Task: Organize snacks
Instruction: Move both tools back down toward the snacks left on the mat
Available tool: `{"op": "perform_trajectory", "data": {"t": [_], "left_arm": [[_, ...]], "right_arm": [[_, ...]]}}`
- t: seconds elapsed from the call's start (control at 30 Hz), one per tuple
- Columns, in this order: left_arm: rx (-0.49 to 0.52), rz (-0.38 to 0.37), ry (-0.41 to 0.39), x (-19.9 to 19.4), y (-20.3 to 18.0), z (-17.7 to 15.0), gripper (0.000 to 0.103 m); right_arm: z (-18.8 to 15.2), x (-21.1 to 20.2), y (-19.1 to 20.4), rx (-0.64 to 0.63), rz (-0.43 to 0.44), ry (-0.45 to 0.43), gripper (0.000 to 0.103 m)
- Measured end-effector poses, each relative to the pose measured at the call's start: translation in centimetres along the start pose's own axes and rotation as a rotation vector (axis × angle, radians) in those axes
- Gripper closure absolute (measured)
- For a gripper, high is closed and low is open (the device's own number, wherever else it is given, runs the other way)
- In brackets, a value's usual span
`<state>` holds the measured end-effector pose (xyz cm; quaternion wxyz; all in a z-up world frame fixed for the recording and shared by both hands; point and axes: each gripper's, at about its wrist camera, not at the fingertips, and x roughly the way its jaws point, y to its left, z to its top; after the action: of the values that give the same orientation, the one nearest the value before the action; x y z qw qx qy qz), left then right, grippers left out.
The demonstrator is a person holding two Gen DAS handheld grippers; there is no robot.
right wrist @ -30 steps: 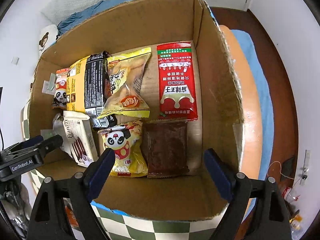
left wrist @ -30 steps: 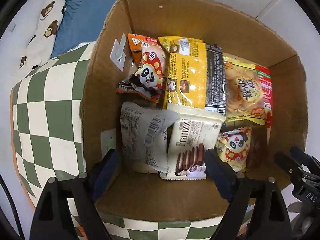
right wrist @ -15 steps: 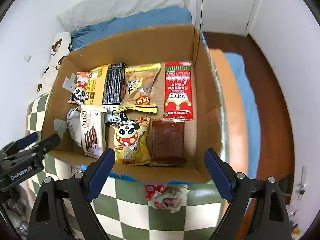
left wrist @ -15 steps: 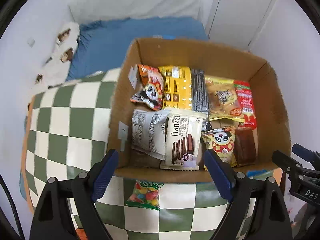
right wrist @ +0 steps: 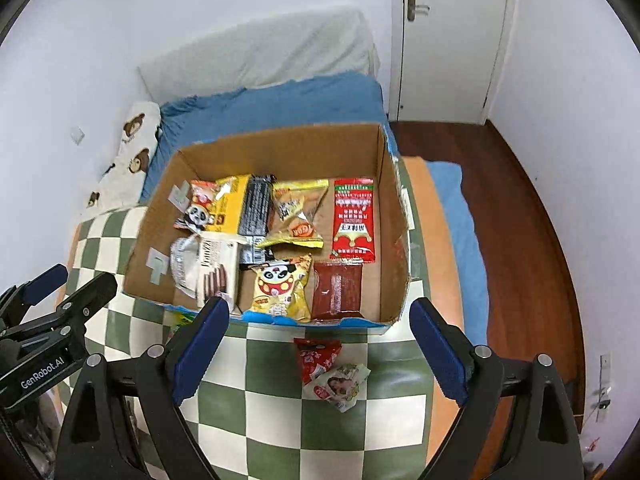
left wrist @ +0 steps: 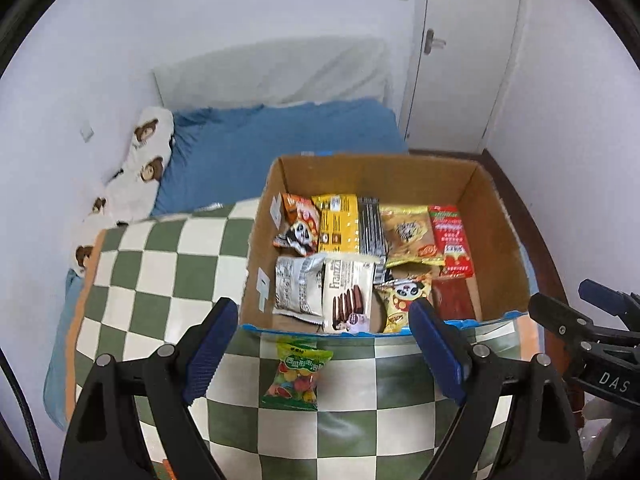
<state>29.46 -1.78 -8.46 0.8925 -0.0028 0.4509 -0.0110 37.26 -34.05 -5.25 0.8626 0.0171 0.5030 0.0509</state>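
Loose packets lie on the near side of the box, one under each set of tongs.

Green candy bag point(left wrist: 297, 374) sits on the checkered cloth point(left wrist: 160, 280), just beside the near wall of the cardboard box point(left wrist: 500, 240), straight ahead of the left tongs point(left wrist: 320, 356), long axis running near-to-far. Red packet point(right wrist: 316, 358) and pale packet point(right wrist: 340, 386), touching, lie ahead of the right tongs point(right wrist: 320, 354), slightly right of centre. Each hand is nearer its own packet. Both tongs released, spread wide, empty, held above the cloth and tilted down toward the box. Other snacks already lie flat inside the box.
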Motion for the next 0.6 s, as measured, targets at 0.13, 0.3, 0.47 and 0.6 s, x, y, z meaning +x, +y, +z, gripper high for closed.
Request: {"op": "perform_trajectory", "data": {"t": [0.13,0.3,0.47,0.6], "left_arm": [[-0.011,-0.006,-0.042,-2.0,0.1,-0.3,0.016],[-0.027,-0.017,-0.069,-3.4,0.2,-0.6,0.016],[-0.015,-0.009,-0.104,-4.2,-0.1,-0.7,0.002],[-0.008,-0.016,-0.108,-3.9,-0.1,-0.9,0.0]], "right_arm": [[-0.7,-2.1,0.5,-0.01,-0.003,-0.046,0.008],[-1.2,-3.7,0.8,-0.003,0.002,-0.081,0.007],[-1.5,-4.6,0.8,0.006,-0.002,-0.107,0.006],[-2.0,-3.9,0.4,0.032,0.01,-0.089,0.005]]}}
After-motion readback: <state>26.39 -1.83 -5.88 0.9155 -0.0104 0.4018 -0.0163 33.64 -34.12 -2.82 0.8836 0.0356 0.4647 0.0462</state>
